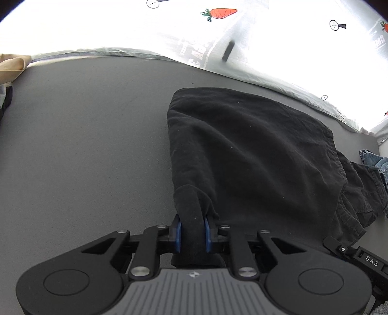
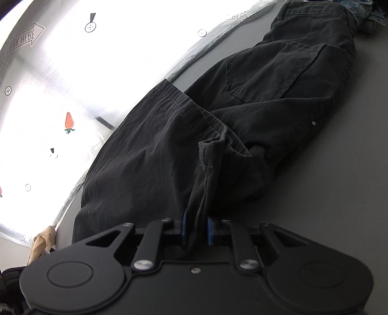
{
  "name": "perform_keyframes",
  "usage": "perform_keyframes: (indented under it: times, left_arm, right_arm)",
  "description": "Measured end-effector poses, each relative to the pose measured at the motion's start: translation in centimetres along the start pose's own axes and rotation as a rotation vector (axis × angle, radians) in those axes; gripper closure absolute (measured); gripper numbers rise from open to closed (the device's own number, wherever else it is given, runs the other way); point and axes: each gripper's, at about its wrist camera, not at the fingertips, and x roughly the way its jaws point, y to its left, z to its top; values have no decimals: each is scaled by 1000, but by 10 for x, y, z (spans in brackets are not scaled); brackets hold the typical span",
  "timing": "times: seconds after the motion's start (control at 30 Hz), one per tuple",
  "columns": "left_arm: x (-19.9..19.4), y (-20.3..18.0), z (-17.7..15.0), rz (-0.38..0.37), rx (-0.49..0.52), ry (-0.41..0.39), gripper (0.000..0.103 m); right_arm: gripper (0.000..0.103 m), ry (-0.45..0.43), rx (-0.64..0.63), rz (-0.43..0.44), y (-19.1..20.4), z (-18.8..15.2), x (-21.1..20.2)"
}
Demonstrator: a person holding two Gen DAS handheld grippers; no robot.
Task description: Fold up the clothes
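Observation:
Black trousers [image 1: 254,150] lie on a grey table [image 1: 84,145], folded over so one layer rests on another. My left gripper [image 1: 193,233] is shut on a bunched corner of the black cloth, which fills the gap between the blue pads [image 1: 178,232]. In the right wrist view the same trousers [image 2: 169,145] show an elastic waistband and a back pocket [image 2: 274,72]. My right gripper [image 2: 197,230] is shut on a hemmed edge of the trousers that rises steeply from between its blue pads [image 2: 184,226].
A white sheet printed with carrots and markers [image 1: 218,14] hangs past the table's far edge. Blue denim [image 1: 374,163] lies at the right, touching the trousers. A tan cloth [image 1: 11,67] sits at the far left corner. The other gripper's body [image 1: 363,259] shows at lower right.

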Motion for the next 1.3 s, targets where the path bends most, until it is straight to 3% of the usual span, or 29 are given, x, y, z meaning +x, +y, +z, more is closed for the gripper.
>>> perform_keyframes:
  times: [0.1,0.17,0.2,0.23,0.27,0.33,0.37,0.43,0.6,0.63,0.67,0.77,0.87,1.1,1.17,1.23,1.3]
  left_arm:
    - [-9,17,-10,4,-32,23,81]
    - [-14,22,-12,3,-37,41,77]
    - [-20,19,-12,10,-20,41,77]
    - [-27,14,-10,16,10,27,77]
    - [-36,7,-7,26,52,6,76]
    - [-51,-7,-1,27,143,-38,71]
    - [-58,-14,2,23,175,-62,64]
    - [-65,-26,9,6,209,-108,59]
    - [-45,-63,18,-58,257,-164,60]
    - [-36,-76,18,-67,282,-170,60]
    - [-28,-87,17,-78,304,-174,60]
    - [0,-116,16,-132,323,-170,62]
    - [37,-141,22,-202,316,-138,77]
    - [96,-200,30,-259,468,-112,77]
    - [114,-214,27,-256,494,-92,77]
    - [141,-221,30,-275,408,-4,74]
    - [159,-214,34,-290,310,37,74]
  right_arm:
    - [85,55,-44,15,9,-17,-4]
    - [74,63,-72,25,12,-22,-7]
    - [67,70,-105,52,13,-22,-9]
    - [54,83,-130,84,13,-20,-12]
    - [49,81,-149,103,13,-19,-17]
    - [47,57,-188,106,13,-17,-30]
    - [41,52,-209,103,12,-16,-35]
    - [34,22,-245,85,8,-13,-48]
    - [34,-96,-185,7,-26,8,-80]
    - [41,-134,-166,-4,-37,16,-82]
    - [59,-171,-151,-15,-50,24,-83]
    - [86,-223,-125,-67,-69,36,-84]
    - [86,-208,-66,-98,-91,48,-77]
    - [82,-204,50,-166,-138,79,-63]
    - [70,-229,83,-178,-150,90,-61]
    - [55,-269,118,-179,-162,103,-58]
    - [53,-307,149,-177,-173,117,-55]
